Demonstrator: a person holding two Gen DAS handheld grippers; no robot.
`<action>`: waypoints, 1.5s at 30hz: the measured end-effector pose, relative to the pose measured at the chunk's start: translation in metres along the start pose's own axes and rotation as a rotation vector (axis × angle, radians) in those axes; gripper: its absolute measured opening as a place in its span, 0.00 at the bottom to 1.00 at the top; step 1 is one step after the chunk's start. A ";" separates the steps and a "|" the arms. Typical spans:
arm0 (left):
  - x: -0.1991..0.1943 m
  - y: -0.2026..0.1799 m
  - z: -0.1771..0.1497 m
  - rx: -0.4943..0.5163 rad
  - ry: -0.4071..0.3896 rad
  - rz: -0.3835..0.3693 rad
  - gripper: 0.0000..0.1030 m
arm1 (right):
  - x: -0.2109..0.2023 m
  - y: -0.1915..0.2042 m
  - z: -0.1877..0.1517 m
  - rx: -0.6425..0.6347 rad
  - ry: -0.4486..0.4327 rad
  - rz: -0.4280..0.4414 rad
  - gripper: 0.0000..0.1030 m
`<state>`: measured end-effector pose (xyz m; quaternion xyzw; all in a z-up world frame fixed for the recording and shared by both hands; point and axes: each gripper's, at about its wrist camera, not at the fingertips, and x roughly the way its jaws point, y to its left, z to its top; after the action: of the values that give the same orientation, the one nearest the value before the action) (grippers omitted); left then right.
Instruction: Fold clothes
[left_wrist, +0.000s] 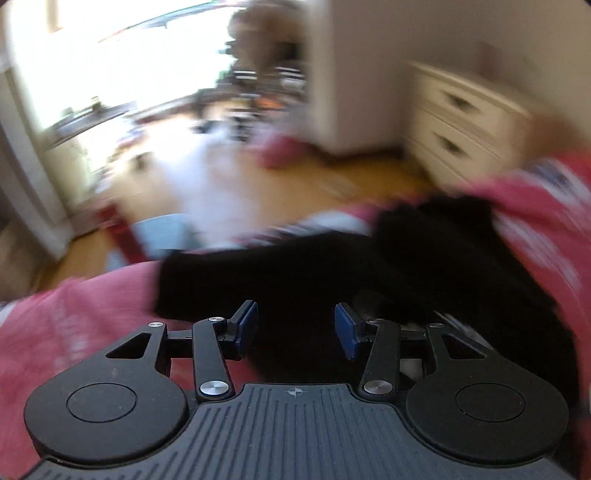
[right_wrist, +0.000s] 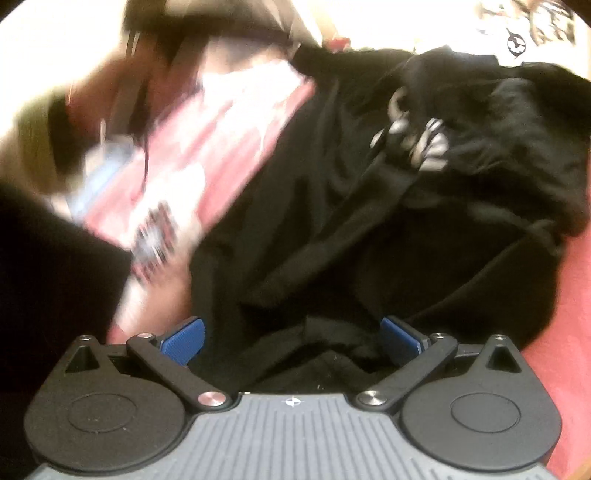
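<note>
Both left tongs (left_wrist: 295, 330) and right tongs (right_wrist: 291, 341) gape, holding nothing; they should pinch the black garment (right_wrist: 332, 221) hem evenly.

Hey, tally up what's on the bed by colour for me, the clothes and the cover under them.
Black: 1, the black garment with a pale print, lying crumpled.
Pink-red: 1, the patterned bed cover beneath it.
Total: 2.
Blur hides whether the black heap is more than one piece.
</note>
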<state>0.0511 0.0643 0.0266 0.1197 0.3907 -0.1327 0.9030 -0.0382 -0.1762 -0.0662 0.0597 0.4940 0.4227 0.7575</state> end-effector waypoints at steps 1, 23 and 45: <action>-0.002 -0.015 -0.005 0.050 0.006 -0.031 0.44 | -0.013 -0.008 0.002 0.039 -0.041 0.007 1.00; 0.000 -0.161 -0.089 0.373 0.233 -0.455 0.44 | -0.019 -0.133 0.054 0.309 -0.193 -0.339 0.32; -0.001 -0.163 -0.093 0.347 0.232 -0.494 0.44 | -0.057 -0.154 0.128 0.150 -0.405 -0.609 0.04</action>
<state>-0.0664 -0.0580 -0.0526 0.1876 0.4800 -0.3979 0.7590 0.1447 -0.2726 -0.0402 0.0476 0.3588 0.1203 0.9244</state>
